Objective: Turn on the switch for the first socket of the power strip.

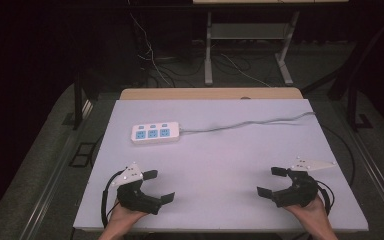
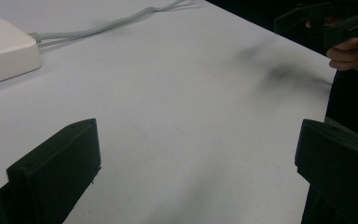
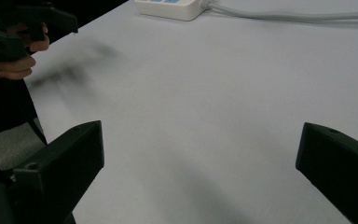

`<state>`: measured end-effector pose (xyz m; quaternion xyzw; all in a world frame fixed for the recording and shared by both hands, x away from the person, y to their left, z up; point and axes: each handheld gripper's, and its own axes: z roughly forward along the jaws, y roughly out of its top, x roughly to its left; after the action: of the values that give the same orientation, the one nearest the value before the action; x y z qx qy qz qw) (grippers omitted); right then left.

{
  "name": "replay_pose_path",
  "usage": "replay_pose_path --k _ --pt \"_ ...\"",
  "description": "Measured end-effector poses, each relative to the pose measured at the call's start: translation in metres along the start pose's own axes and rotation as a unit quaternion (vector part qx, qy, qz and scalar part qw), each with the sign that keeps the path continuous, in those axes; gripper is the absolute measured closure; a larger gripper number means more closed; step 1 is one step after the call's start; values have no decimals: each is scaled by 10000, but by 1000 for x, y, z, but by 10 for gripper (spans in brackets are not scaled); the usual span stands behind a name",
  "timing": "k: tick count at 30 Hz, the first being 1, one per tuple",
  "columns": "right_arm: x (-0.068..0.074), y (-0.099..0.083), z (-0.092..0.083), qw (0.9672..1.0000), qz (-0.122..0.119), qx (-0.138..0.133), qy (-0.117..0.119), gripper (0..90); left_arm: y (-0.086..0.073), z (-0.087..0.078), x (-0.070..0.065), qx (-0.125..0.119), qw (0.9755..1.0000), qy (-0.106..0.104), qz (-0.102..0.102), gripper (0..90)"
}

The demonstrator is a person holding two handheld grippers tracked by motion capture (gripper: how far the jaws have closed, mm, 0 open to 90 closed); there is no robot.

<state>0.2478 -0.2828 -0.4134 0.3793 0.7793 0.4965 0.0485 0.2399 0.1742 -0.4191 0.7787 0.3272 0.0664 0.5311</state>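
A white power strip (image 1: 155, 133) with blue sockets lies at the back left of the white table (image 1: 220, 165); its grey cable (image 1: 250, 123) runs off to the right rear edge. My left gripper (image 1: 159, 185) rests near the front left, jaws wide apart and empty. My right gripper (image 1: 272, 181) sits near the front right, also open with nothing between its jaws. In the left gripper view the strip's end (image 2: 4, 49) and cable (image 2: 107, 25) lie far ahead on the left. The right gripper view shows the strip (image 3: 170, 7) at the top, with the cable (image 3: 298, 15) beside it.
A wooden board edge (image 1: 210, 93) borders the table's far side. Beyond it stand a metal desk frame (image 1: 247, 45) and loose floor cables (image 1: 155, 60). A dark post (image 1: 77, 100) stands at the table's left rear.
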Motion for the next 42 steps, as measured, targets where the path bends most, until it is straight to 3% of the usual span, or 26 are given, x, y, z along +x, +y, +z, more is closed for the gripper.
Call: replay_pose_path --k 18,31,42 --pt "-1 -1 1 9998 59 180 116 6 2 1 0 161 9998 30 56 0" --pt "-3 0 -1 9997 52 219 94 6 9 -8 6 98 9999 82 -75 1" --pt "-3 0 0 9996 34 273 81 6 19 -8 12 161 9998 105 -71 1"
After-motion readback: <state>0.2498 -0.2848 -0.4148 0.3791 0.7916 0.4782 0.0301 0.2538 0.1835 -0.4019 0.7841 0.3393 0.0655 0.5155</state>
